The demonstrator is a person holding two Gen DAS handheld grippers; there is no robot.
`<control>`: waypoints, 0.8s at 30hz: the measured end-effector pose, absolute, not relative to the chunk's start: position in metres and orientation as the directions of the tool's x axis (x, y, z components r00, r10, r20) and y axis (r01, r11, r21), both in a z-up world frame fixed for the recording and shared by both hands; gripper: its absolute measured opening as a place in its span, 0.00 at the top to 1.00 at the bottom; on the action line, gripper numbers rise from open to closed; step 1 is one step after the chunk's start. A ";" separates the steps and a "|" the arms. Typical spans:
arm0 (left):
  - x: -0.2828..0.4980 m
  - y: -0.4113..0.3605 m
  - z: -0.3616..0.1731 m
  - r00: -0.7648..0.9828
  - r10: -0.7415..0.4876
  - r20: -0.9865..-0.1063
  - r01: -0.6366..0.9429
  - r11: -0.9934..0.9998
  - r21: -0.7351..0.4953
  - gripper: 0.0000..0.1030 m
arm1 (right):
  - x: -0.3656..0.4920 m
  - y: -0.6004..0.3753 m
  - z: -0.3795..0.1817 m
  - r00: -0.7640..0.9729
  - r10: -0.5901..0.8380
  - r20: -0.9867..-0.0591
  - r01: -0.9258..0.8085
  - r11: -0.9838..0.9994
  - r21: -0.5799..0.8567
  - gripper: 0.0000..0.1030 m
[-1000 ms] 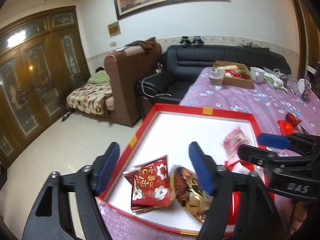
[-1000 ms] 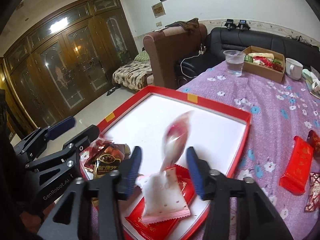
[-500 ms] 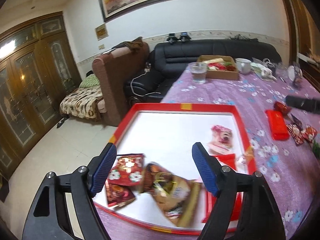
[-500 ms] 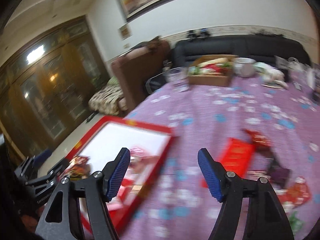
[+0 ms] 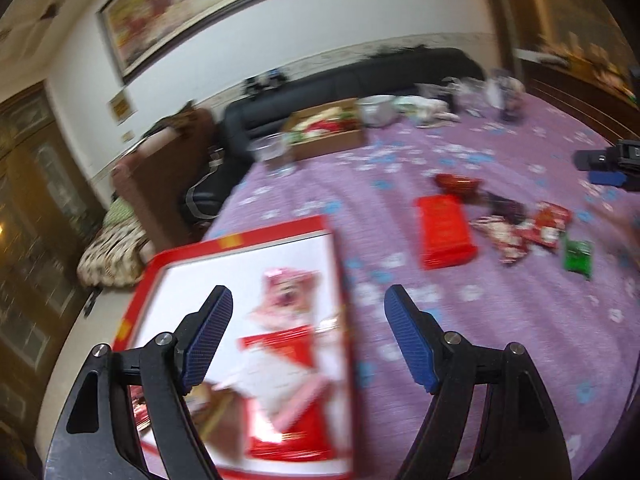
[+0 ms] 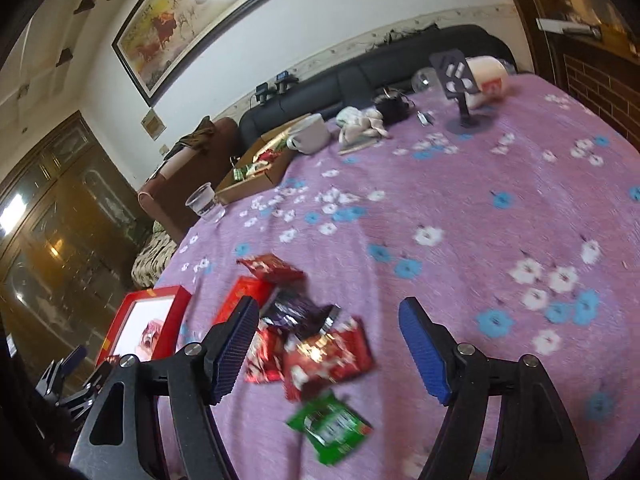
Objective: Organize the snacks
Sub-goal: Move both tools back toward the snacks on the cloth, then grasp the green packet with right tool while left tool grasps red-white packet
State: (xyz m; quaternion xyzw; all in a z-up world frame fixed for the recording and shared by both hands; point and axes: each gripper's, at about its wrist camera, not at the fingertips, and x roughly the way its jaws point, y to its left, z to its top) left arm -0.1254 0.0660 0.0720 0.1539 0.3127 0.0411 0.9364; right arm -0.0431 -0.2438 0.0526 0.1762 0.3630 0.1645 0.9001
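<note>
— Snacks lie in a loose heap on the purple flowered tablecloth, just ahead of the right gripper: red wrappers, a dark one, and a green packet nearest the camera.

— Is that gripper holding any of them?

— No. Its jaws have just been opening and stand spread, with the heap showing in the gap between them but nothing pressed by the pads.

— And the left gripper?

— Also spread, jaws having just widened, nothing held. It hangs over the right edge of the red tray, where a pink packet and a red packet lie on the white floor, blurred.

— Anything between tray and heap?

— A flat red packet on the cloth, beside the heap.

— Farther back?

— A clear cup, a cardboard box and a white mug near the table's far edge.
</note>
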 end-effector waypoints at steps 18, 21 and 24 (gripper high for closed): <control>-0.099 0.046 0.062 0.745 0.135 -0.654 0.073 0.957 0.280 0.18 | -0.069 -0.164 0.001 0.546 0.283 -0.788 -0.419 0.907 0.035 0.62; -0.093 0.041 0.065 0.734 0.101 -0.672 0.099 0.962 0.253 0.18 | -0.069 -0.167 0.003 0.548 0.287 -0.786 -0.414 0.909 0.044 0.64; -0.084 0.028 0.069 0.720 0.056 -0.691 0.133 0.967 0.217 0.18 | -0.065 -0.179 0.007 0.557 0.296 -0.776 -0.372 0.924 0.085 0.65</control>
